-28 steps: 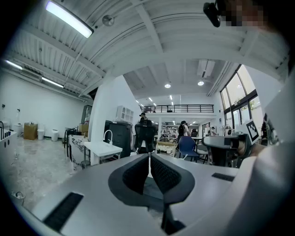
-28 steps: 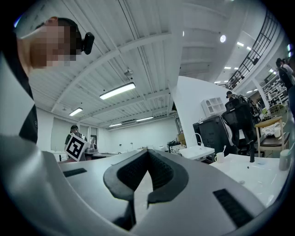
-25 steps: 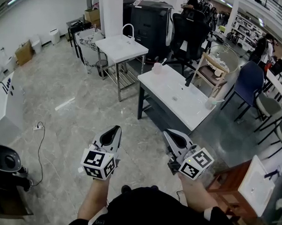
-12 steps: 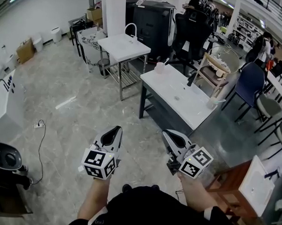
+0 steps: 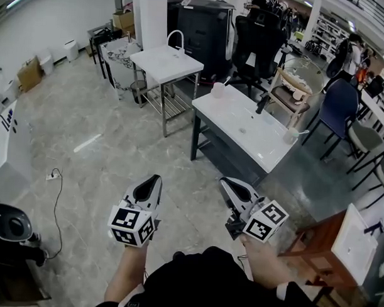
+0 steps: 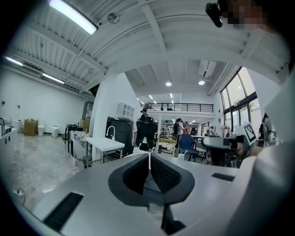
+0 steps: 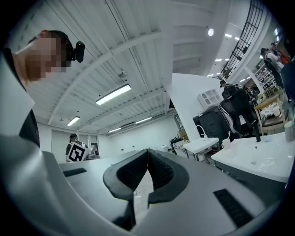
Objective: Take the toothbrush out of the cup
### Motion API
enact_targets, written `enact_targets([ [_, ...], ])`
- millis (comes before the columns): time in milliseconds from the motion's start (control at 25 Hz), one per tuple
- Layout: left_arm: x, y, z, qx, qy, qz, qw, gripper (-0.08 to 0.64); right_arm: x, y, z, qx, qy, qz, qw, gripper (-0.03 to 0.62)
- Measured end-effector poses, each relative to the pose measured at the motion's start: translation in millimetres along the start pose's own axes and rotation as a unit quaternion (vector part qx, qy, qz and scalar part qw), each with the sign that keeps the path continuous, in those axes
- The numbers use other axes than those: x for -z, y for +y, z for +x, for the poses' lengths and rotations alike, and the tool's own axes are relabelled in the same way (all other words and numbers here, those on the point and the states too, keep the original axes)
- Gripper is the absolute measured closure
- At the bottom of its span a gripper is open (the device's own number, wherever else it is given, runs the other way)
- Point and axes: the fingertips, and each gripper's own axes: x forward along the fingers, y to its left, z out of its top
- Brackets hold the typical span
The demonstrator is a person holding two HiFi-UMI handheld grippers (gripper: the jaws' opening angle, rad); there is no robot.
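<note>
Distance governs the coming move. A white table [image 5: 255, 142] is seen well ahead of both grippers, at 12 to 1 o'clock in the head view, with bare floor [image 5: 110, 153] between.

The left gripper [image 5: 156, 180] and the right gripper [image 5: 226, 181] are held side by side low in that view, both aimed toward 12 o'clock. In each gripper's own view the jaws are pressed together and nothing is caught between them.

The cup [image 5: 217, 90] is stood on the table's far left corner, at about 12 o'clock from the right gripper and 1 o'clock from the left gripper, well apart from both. The right gripper is judged the nearer. What looks like a second cup [image 5: 289, 137] is set near the table's right edge, at 2 o'clock from the right gripper.

The toothbrush [image 5: 226, 84] is made out only as a thin pale stick rising from the first cup. Its long axis is near upright and tipped toward 2 o'clock.

The gap must be closed first. The jaws would then be opened, and the free upper end is best gripped and drawn out along that axis.
</note>
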Motion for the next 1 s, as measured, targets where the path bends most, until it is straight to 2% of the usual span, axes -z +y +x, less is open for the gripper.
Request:
enact_targets([
  [160,11.2,4.6,6.0,0.011,0.011,-0.015,0.9998,0.535,14.2,2.0,2.4,-0.004,0.019,0.007,1.0,0.565],
  [400,15.8,5.9,40.1,0.023,0.025,-0.023,0.9992,0.535,13.8,-21.2,15.7,-0.01,0.031,0.014,0.999,0.565],
  [680,12.7,14.6,103.2,0.021,0.034,-0.023,0.9989,0.535,6.2,-87.3,37.5,-0.01,0.031,0.027,0.999,0.565],
  [1000,-7.2,10.1,217.4,0.041,0.046,-0.014,0.998,0.535,-32.0,-192.2,63.7,-0.008,0.015,0.036,0.999,0.565],
])
